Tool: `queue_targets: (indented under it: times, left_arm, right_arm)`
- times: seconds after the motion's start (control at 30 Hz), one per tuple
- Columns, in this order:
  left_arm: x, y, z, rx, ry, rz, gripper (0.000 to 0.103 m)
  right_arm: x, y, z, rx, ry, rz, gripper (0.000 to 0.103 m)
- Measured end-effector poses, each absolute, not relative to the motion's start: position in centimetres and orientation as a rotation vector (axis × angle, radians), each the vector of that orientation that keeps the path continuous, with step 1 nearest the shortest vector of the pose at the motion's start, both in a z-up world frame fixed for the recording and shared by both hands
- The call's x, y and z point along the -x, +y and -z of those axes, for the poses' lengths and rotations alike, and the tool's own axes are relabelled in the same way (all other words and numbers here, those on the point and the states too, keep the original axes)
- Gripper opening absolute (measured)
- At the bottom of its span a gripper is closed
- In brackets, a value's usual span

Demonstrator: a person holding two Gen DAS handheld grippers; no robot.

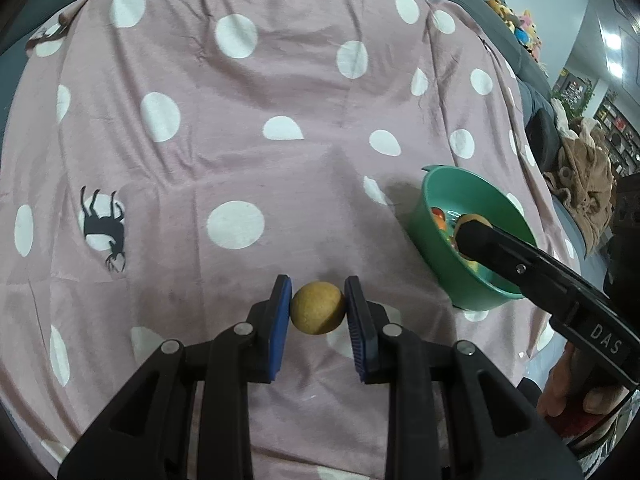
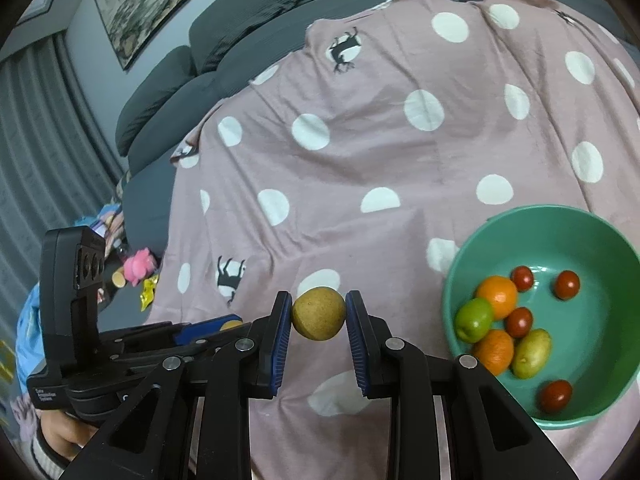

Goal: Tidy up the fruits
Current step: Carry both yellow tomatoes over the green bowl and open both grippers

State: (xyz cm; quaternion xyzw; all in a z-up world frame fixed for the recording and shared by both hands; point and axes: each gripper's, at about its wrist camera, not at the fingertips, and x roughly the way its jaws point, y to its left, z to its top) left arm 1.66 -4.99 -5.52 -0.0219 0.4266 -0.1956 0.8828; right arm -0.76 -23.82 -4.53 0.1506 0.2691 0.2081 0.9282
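The left gripper [image 1: 317, 308] clamps one round tan fruit [image 1: 317, 313] over open pink spotted cloth [image 1: 240, 160]; the right gripper [image 2: 318, 314] clamps another tan fruit [image 2: 318, 313] beside the green bowl's [image 2: 452, 276] rim; grey sofa [image 2: 168, 92] beyond.

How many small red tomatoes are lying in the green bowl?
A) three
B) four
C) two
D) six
B: the right wrist view shows four small red tomatoes in the green bowl, two near the far side, one in the middle by the oranges, and one near the front rim.
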Motion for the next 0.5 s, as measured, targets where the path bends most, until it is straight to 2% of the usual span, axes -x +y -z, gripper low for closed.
queue_targets:
  times: [0.5]
  left_arm:
    - [-2.7, -10.8, 4.9, -0.051, 0.887, 0.489, 0.027]
  right_arm:
    - [1.0, -28.8, 5.3, -0.366, 0.506, -0.325, 0.029]
